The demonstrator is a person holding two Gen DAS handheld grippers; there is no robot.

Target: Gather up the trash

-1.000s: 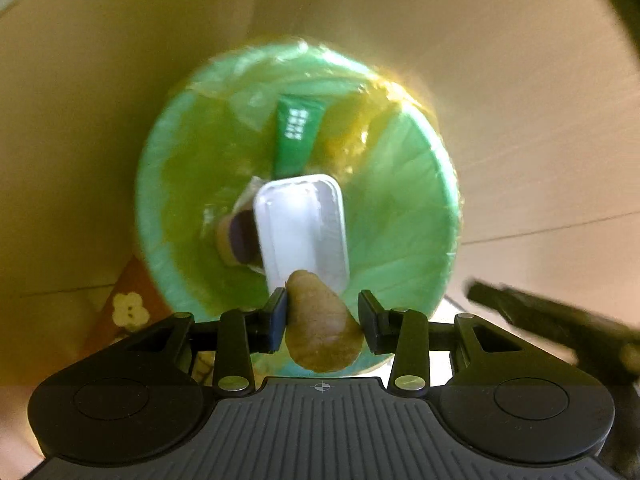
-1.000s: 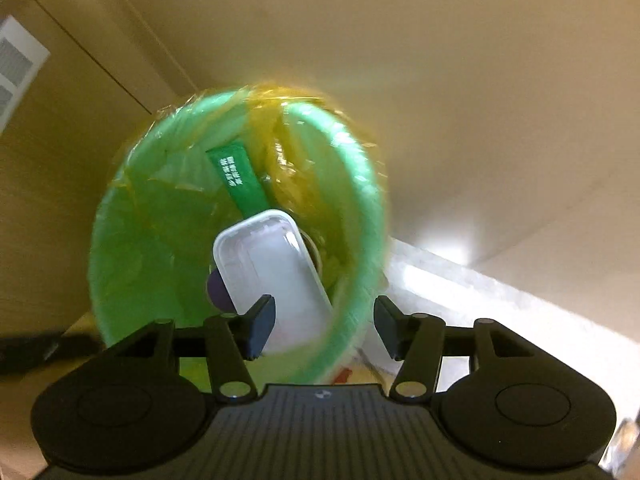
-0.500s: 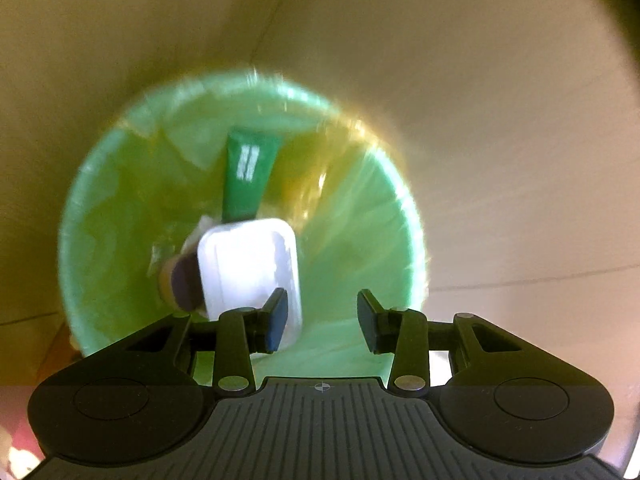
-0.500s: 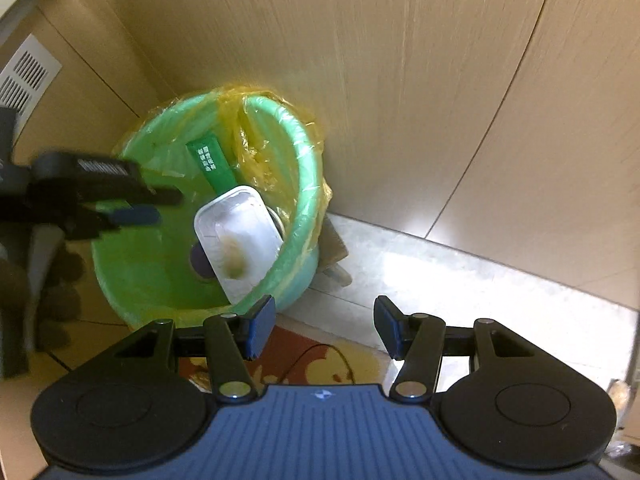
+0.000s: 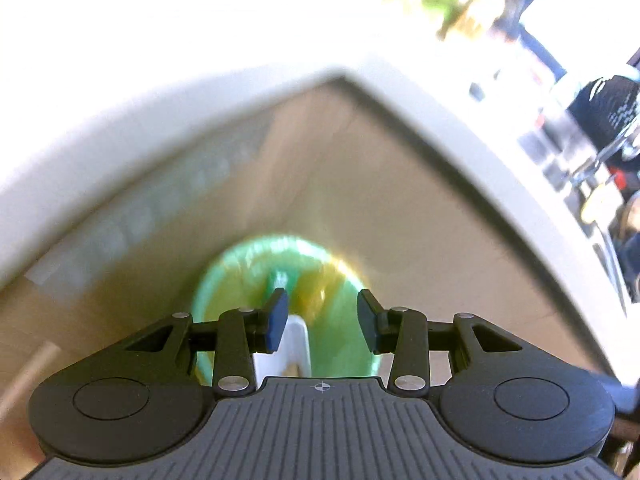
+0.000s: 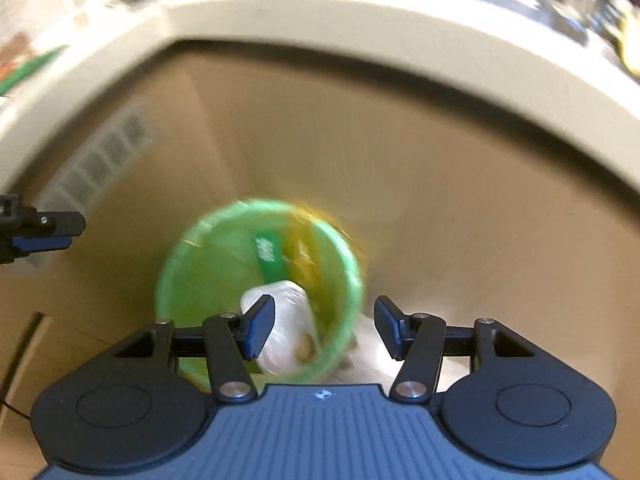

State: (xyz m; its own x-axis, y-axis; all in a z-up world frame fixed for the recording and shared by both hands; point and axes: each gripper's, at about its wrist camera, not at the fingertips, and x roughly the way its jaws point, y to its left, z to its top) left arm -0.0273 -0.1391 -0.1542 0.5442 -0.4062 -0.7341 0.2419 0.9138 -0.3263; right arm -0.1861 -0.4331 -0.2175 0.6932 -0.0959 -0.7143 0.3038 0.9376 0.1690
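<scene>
We look down into a blurred round green plastic bin (image 6: pixel 208 276) lined with yellow film, holding a white plastic tray (image 6: pixel 284 328) — below a pale countertop edge (image 6: pixel 360 20). Our left gripper (image 5: pixel 322 322) and right gripper (image 6: pixel 323 330) both hang spread, empty.

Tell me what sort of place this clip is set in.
Probably a home kitchen. A pale countertop edge curves above tan wooden cabinet fronts, and a green bin with a yellow liner stands on the floor below, holding a white tray. Blurred clutter sits on the counter.
</scene>
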